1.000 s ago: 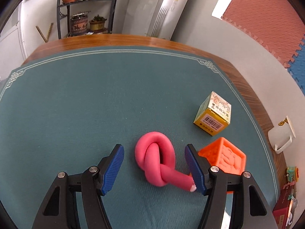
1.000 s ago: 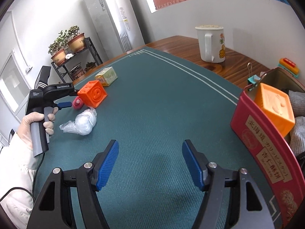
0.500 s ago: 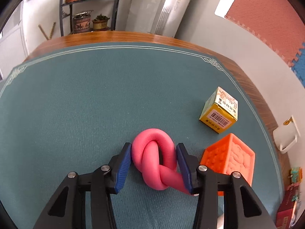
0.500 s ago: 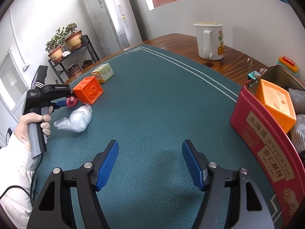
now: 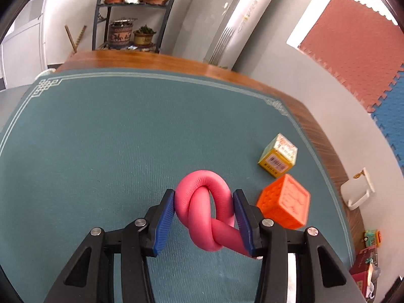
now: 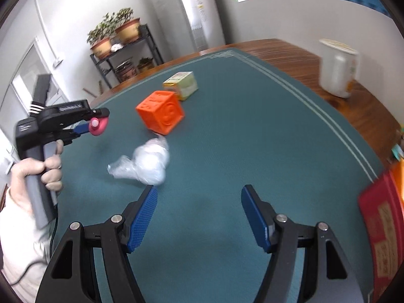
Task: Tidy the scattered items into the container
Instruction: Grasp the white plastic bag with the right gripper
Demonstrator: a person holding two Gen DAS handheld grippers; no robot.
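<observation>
My left gripper (image 5: pixel 204 197) is shut on a pink knotted foam rope (image 5: pixel 202 209), whose loop is squeezed between the blue pads. In the right wrist view the pink knot (image 6: pixel 97 126) hangs in the left gripper (image 6: pixel 94 123) a little above the green mat, with a gloved hand on the handle. My right gripper (image 6: pixel 199 192) stands open and holds nothing, just short of a crumpled clear plastic bag (image 6: pixel 149 164). An orange cube (image 6: pixel 161 112) and a yellow carton (image 6: pixel 181 85) lie farther back. The red tin (image 6: pixel 381 224) sits at the right edge.
A white mug (image 6: pixel 337 68) stands on the bare wood past the mat's right border. The orange cube (image 5: pixel 285 207) and yellow carton (image 5: pixel 277 156) lie just right of the held knot. A plant shelf (image 5: pixel 131 22) stands behind the table.
The left jaws closed onto the pink knot and lifted it off the mat. The right gripper swung left, away from the red tin, toward the plastic bag, still open.
</observation>
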